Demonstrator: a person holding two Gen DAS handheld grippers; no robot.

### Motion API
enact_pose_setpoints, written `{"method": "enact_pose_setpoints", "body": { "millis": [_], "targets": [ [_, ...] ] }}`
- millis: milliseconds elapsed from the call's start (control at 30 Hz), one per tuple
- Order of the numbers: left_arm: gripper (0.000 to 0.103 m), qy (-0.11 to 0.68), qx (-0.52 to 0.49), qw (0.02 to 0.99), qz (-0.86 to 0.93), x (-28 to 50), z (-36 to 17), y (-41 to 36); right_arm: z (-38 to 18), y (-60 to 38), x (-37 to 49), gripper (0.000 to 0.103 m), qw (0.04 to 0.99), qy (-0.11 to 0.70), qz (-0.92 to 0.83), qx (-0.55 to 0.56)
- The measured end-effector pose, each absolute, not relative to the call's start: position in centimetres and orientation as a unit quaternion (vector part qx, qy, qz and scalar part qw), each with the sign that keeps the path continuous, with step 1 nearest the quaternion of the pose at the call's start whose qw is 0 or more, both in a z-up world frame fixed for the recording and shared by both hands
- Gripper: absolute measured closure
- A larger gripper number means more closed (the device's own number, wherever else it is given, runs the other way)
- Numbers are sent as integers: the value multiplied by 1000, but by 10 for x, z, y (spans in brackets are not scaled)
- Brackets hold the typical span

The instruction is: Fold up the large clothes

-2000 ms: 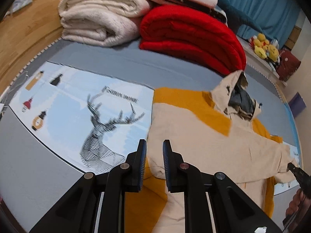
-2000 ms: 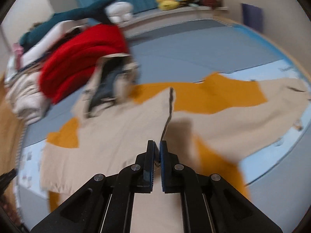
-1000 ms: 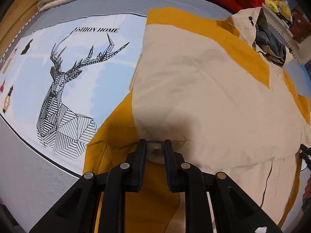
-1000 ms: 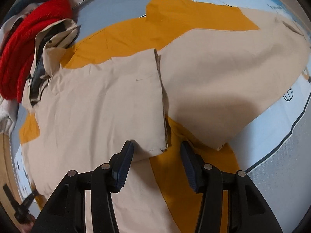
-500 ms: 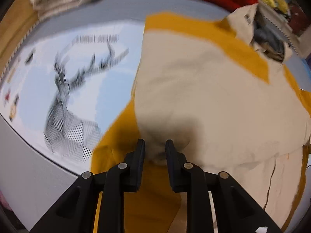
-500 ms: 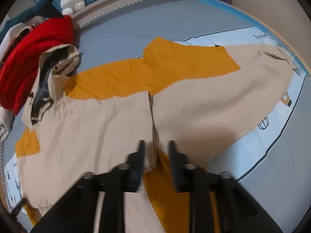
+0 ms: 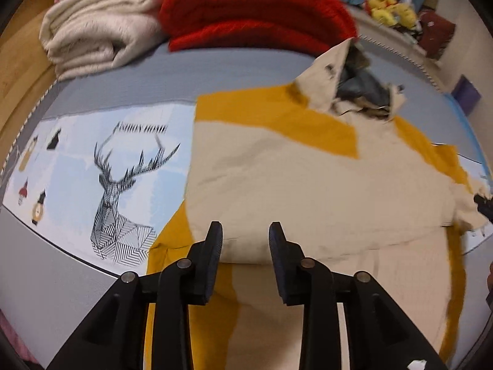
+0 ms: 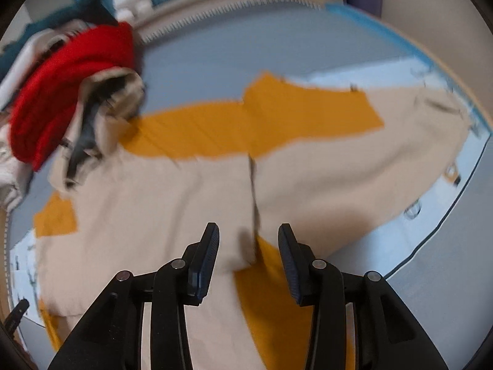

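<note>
In the left wrist view, folded blankets (image 7: 101, 30) sit upper left. The beige-and-orange jacket (image 7: 308, 185) lies spread across the middle. The left gripper (image 7: 245, 234), bottom centre, has just been opening, nothing between its jaws. The right gripper (image 8: 249, 237) hangs spread above the jacket.

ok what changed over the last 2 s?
Both grippers let go: left gripper released the folded sleeve edge, jaws just opening; right gripper dropped its sleeve across the jacket. Both pulled back, open. Red blanket and cream blanket unmoved.
</note>
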State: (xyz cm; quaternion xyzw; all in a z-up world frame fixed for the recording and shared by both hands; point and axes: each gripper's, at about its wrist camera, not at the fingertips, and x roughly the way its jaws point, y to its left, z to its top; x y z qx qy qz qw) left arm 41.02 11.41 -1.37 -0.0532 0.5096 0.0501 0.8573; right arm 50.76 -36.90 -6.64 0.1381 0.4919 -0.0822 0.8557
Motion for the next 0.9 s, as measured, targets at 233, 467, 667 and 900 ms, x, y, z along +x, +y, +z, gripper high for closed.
{"method": "enact_pose_setpoints", "body": {
  "millis": [233, 467, 667, 900],
  "targets": [
    [71, 475, -37, 879, 20, 386, 24, 75, 4, -352, 485, 62, 898, 422, -55, 110],
    [71, 463, -24, 886, -8, 369, 37, 41, 23, -384, 462, 62, 899, 422, -57, 105],
    [71, 465, -15, 885, -28, 366, 34, 21, 28, -447, 446, 62, 901, 406, -94, 120],
    [71, 471, -19, 881, -33, 373, 29, 13, 23, -525, 434, 39, 899, 391, -123, 156]
  ]
}}
